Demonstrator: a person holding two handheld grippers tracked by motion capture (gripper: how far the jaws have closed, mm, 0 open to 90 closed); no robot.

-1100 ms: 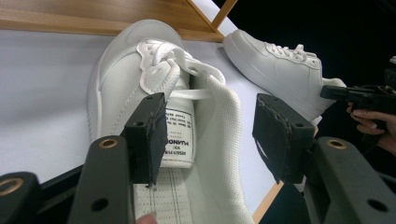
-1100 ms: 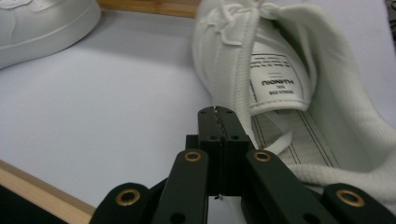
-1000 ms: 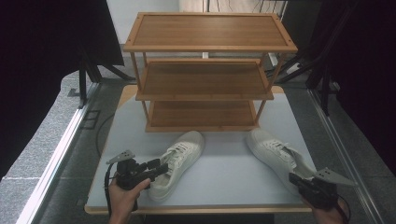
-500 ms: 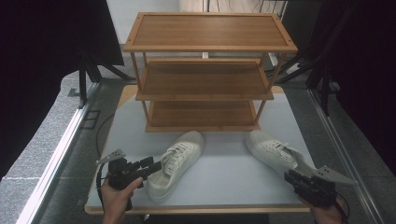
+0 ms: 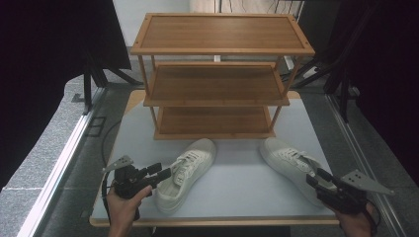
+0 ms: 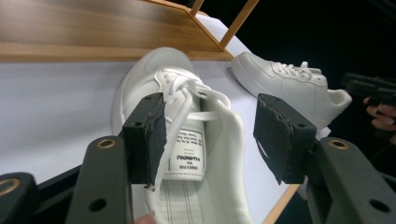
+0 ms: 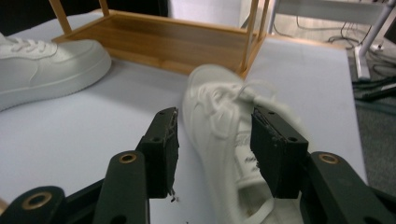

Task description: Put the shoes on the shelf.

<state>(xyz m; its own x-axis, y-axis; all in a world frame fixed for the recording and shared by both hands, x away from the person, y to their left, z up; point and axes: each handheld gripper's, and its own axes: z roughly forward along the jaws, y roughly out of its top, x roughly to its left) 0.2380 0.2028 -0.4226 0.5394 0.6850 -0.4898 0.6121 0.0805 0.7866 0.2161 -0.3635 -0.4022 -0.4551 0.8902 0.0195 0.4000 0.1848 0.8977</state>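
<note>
Two white lace-up canvas sneakers lie on the pale grey desk (image 5: 237, 177) in front of a three-tier wooden shoe rack (image 5: 217, 74). The left tongs (image 5: 165, 173), jaws apart, straddle the opening of the left sneaker (image 5: 190, 168). The right tongs (image 5: 312, 178), also apart, frame the heel of the right sneaker (image 5: 289, 165). This looks like the approach before grasping; next, each likely needs to close on a collar.
</note>
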